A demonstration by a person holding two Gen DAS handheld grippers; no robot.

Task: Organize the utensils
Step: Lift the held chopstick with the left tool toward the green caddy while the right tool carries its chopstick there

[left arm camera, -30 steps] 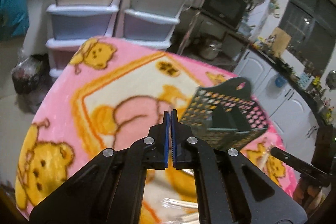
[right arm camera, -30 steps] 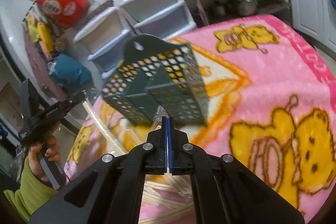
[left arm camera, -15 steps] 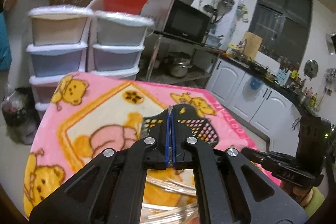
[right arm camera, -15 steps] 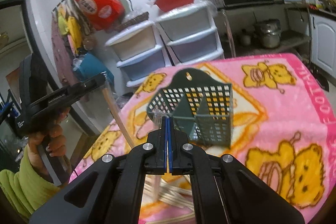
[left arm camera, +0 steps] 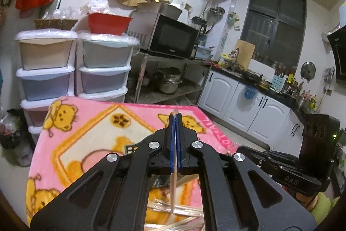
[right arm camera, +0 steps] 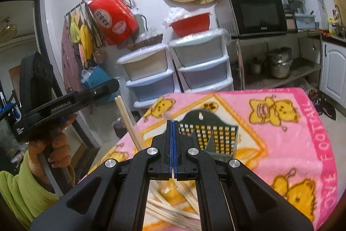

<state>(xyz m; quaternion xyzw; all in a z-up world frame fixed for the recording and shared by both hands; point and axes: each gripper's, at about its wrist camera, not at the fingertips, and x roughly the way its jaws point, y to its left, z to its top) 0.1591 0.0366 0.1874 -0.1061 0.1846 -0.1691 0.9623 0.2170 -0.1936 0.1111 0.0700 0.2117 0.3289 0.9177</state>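
Left wrist view: the left gripper (left arm camera: 175, 120) is clamped on a thin clear plastic wrapper (left arm camera: 173, 187) that passes between its blue pads and hangs down toward a heap of wrapped wooden chopsticks (left arm camera: 173, 215) on the pink bear-print blanket (left arm camera: 90, 122) that covers the tabletop. Only a corner of the dark green perforated plastic utensil basket (left arm camera: 130, 147) shows behind the gripper's frame. The right gripper's black body (left arm camera: 287, 168) is at the right edge.

Right wrist view: the right gripper (right arm camera: 172, 122) is likewise pinched shut on a clear wrapper end (right arm camera: 166, 115) sticking up past its tips. The green basket (right arm camera: 216, 138) stands upright on the blanket just beyond, and what shows of its compartments looks empty, though the gripper hides part. Loose chopsticks (right arm camera: 173, 207) lie in a pile below. At left, the person's left hand (right arm camera: 54, 144) holds the other gripper, with a pair of chopsticks (right arm camera: 127, 120) hanging from it.

Judging from this, sorting has barely begun: nothing sits in the basket, and the heap remains to be moved.
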